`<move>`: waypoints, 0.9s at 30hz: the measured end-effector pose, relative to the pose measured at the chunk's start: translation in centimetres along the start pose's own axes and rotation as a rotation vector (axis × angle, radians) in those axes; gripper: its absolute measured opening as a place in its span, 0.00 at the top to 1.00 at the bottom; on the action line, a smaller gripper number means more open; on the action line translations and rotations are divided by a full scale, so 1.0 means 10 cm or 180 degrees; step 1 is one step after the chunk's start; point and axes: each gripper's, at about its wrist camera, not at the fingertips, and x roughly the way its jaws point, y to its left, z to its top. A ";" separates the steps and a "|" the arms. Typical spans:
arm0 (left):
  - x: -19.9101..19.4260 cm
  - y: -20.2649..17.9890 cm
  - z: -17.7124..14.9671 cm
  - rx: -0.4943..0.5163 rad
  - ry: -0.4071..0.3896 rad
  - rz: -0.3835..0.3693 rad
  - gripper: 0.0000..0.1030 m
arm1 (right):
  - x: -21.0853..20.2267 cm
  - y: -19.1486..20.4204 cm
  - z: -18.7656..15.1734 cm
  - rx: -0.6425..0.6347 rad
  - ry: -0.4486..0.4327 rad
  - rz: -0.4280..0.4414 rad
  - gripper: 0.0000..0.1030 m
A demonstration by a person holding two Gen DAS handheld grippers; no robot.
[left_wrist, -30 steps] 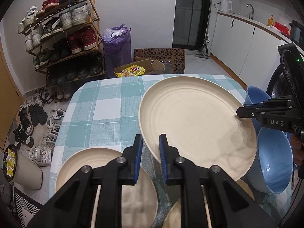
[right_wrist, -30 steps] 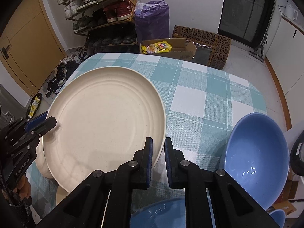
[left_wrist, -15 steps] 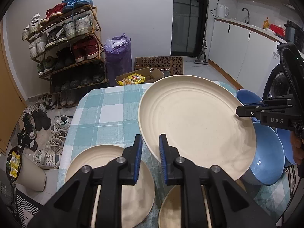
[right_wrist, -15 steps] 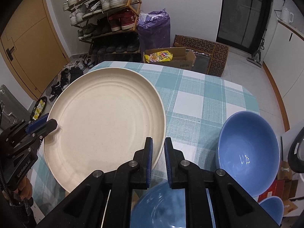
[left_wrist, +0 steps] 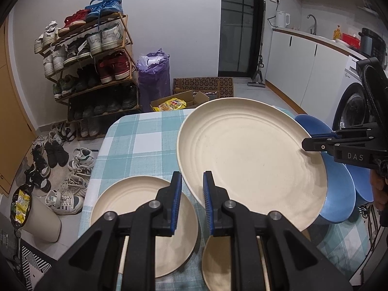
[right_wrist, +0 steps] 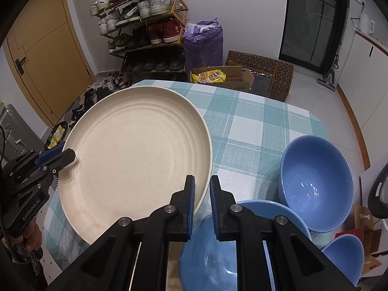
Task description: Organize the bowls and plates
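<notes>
A large cream plate (left_wrist: 252, 160) (right_wrist: 135, 160) hangs tilted above the checked tablecloth (left_wrist: 135, 140), held by both grippers at opposite rims. My left gripper (left_wrist: 192, 178) is shut on its near rim; the right wrist view shows this gripper (right_wrist: 65, 155) at the plate's left edge. My right gripper (right_wrist: 202, 180) is shut on the other rim and appears in the left wrist view (left_wrist: 306, 143) at the plate's right. A medium cream plate (left_wrist: 145, 223) and a smaller cream plate (left_wrist: 218, 266) lie on the table below. Three blue bowls (right_wrist: 315, 189) (right_wrist: 218, 254) (right_wrist: 344, 254) stand at the right.
A shoe rack (left_wrist: 92, 68), a purple bag (left_wrist: 154, 84) and cardboard boxes (left_wrist: 203, 89) stand beyond the table's far edge. Shoes (left_wrist: 60, 169) and a bin (left_wrist: 36, 218) lie on the floor at the left. White cabinets (left_wrist: 303, 68) and a washing machine (left_wrist: 351, 106) are at the right.
Both grippers have risen with the large plate; the table, the other plates and the bowls now look farther below. Both grips on the rim are unchanged.
</notes>
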 end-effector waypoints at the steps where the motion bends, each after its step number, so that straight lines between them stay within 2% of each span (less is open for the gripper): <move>1: -0.02 0.01 -0.02 -0.0006 -0.0005 -0.0001 0.85 | -0.01 0.01 -0.01 -0.0001 -0.0006 0.0011 0.87; 27: -0.42 0.02 -0.41 0.0000 -0.0183 0.0034 0.85 | -0.31 0.32 -0.60 -0.0100 -0.0241 0.0042 0.87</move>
